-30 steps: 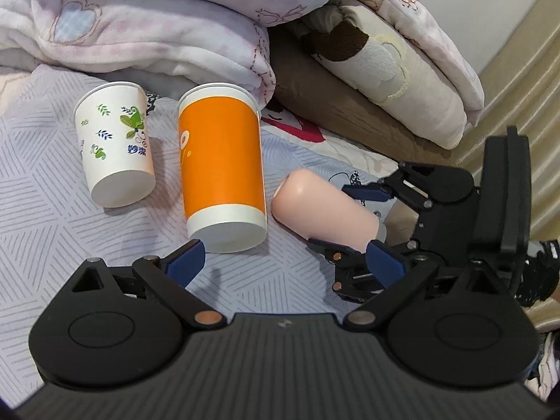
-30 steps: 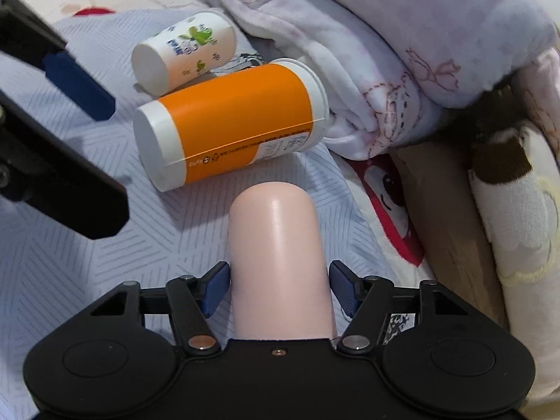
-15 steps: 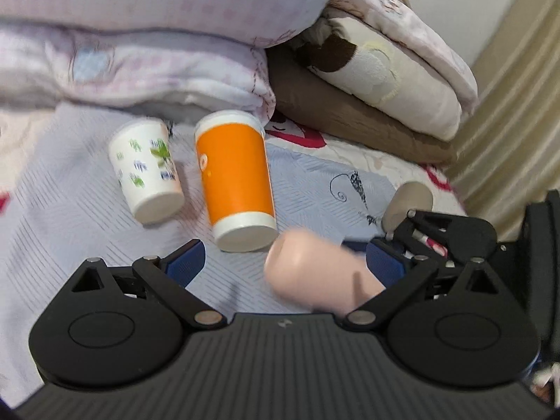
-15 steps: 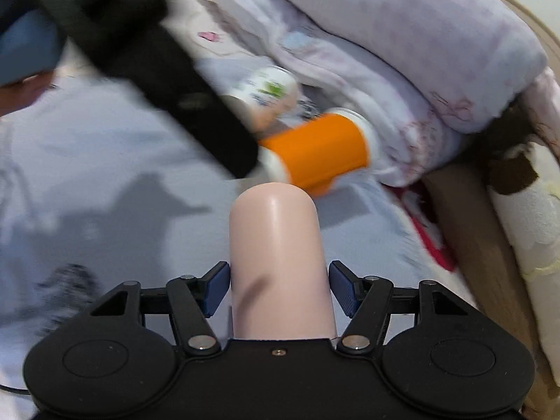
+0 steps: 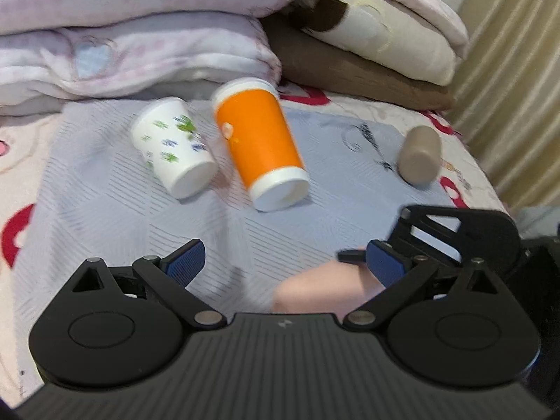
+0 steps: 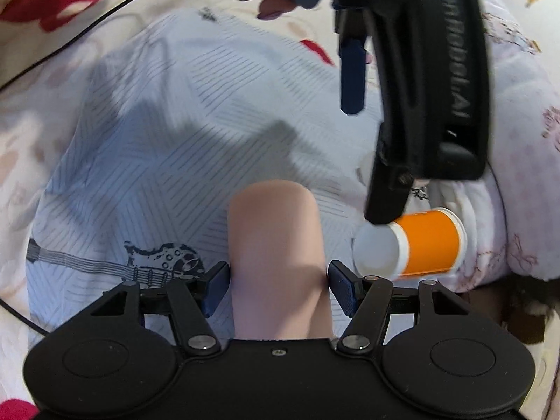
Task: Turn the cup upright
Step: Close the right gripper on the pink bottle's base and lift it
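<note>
One pink cup (image 6: 276,262), smooth and matte with a rounded closed end pointing away, sat clamped between the right hand-held gripper's (image 6: 278,288) blue pads above the bed (image 6: 147,122). Ahead and right lay an orange cup (image 6: 423,245). The left hand-held gripper (image 5: 285,260) gaped wide, holding nothing.

Soft daylight; gripper shadows fall across the sheet (image 6: 175,112) beyond the pink cup (image 6: 276,262); motion blur and fisheye bending throughout.
</note>
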{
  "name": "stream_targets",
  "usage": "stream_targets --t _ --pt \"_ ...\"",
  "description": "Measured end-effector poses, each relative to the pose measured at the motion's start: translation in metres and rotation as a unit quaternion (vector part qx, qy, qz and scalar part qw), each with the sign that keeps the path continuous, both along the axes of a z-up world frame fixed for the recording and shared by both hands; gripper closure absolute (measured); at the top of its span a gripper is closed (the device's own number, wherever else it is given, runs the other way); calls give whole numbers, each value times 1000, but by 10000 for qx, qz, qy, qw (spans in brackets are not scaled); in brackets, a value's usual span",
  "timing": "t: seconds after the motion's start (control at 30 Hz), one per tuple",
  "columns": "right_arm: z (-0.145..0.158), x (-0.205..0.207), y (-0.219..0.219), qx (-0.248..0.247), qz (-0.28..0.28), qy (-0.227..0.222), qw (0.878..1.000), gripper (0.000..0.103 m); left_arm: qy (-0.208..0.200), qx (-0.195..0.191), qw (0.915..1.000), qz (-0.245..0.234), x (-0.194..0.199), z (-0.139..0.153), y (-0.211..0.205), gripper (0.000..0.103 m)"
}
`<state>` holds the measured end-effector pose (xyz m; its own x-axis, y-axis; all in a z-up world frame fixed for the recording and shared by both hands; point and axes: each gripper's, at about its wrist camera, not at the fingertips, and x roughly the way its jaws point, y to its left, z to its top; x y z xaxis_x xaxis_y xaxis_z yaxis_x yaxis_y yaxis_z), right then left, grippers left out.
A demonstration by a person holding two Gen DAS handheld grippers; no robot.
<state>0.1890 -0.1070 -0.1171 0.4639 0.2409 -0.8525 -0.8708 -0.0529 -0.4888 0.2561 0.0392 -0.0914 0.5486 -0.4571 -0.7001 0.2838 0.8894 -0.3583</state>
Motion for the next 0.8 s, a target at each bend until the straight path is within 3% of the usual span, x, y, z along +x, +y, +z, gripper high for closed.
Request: stream_targets --t 0.07,0.1,0.17,0.4,0.47,0.53,0.6,0.67,0.73,0.8 --pt "1 0 0 50 -5 18 10000 32 68 -168 9998 -46 0 -5 -1 3" --pt "4 -1 0 124 -76 49 9999 23 142 -296 9994 -85 1 -7 -1 3" --pt "10 -1 -3 305 -218 -64 9993 17 125 -406 9990 -99 4 -9 -3 3" --pt "24 -23 -16 410 -810 -664 9937 18 37 -550 9981 -262 12 -12 -4 4" --pt "35 -30 -20 708 -1196 -580 9886 19 30 -552 9978 -360 14 -12 -3 4" --pt "48 -34 -22 1058 -1760 -116 9786 21 49 -509 9977 -438 15 -14 -5 4" --pt "56 -36 -19 1433 -2363 496 9598 23 90 -473 9978 -461 17 -17 -6 4" --pt "56 -31 -21 1807 -2958 1204 9303 24 172 -521 9973 -484 18 -20 -5 4" --pt "50 -21 -25 2132 -3544 1796 8926 26 244 -594 9966 -517 19 -22 -5 5" --pt "41 -8 -35 2526 -4067 2392 8447 26 323 -793 9950 -521 19 -23 -3 14"
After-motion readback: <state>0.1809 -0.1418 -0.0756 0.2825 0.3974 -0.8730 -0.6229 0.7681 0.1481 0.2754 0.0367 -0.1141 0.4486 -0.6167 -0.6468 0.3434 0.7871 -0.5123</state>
